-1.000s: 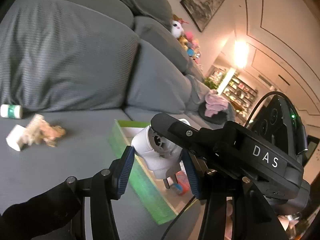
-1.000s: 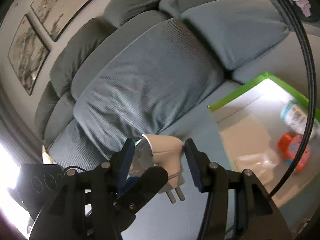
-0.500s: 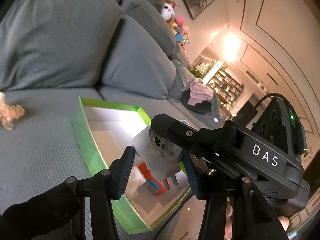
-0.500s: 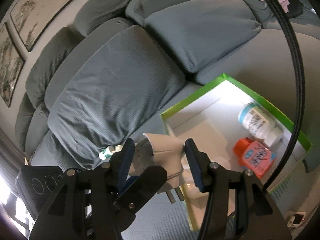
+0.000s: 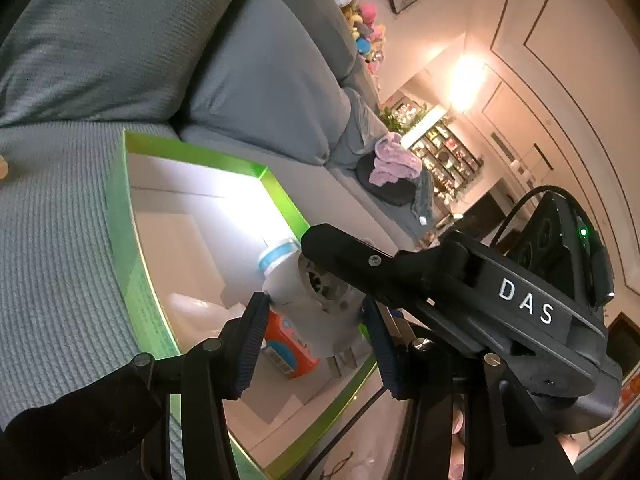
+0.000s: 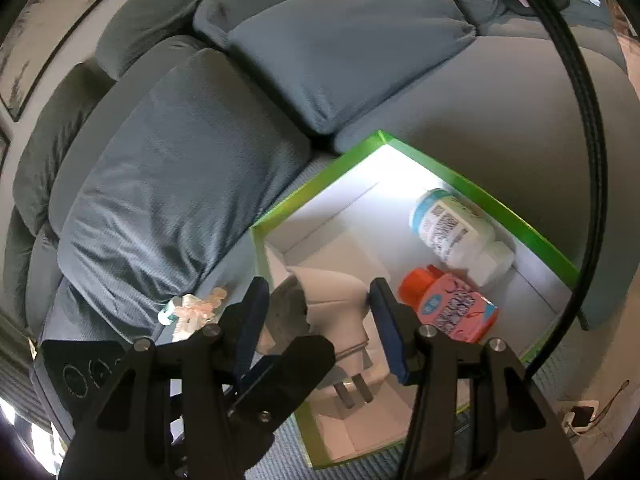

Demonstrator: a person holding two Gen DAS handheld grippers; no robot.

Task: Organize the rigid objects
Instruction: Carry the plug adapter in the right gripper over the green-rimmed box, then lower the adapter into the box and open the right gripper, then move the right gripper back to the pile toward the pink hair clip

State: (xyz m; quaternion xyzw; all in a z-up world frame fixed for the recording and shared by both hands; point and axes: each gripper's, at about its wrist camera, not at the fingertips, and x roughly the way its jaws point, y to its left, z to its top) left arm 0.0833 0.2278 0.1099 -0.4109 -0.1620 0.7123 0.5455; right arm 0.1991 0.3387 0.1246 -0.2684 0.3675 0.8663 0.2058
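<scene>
1. A white plug (image 6: 332, 312) is held up in the air by both claws at once. Its two metal pins point down.
2. The right gripper (image 6: 316, 320) is clamped on the plug. Its blue pads (image 6: 386, 320) press on the two sides of the plug.
3. The left gripper (image 5: 316, 332) is clamped on the same plug (image 5: 316, 308), from the other way. One black finger of the other claw crosses over the top of the plug.
4. The plug hangs over the near end of a box with green walls (image 6: 480, 196). The box is white inside.
5. The box sits on the seat of a grey sofa (image 6: 480, 92), close to the front edge of the seat.
6. A white bottle with a blue band (image 6: 452, 232) lies by the far wall of the box.
7. A pink bottle with an orange cap (image 6: 452, 308) lies just beside the white one, nearer the middle.
8. On the seat left of the box, some small things (image 6: 196, 308) lie against a grey cushion (image 6: 180, 184).
</scene>
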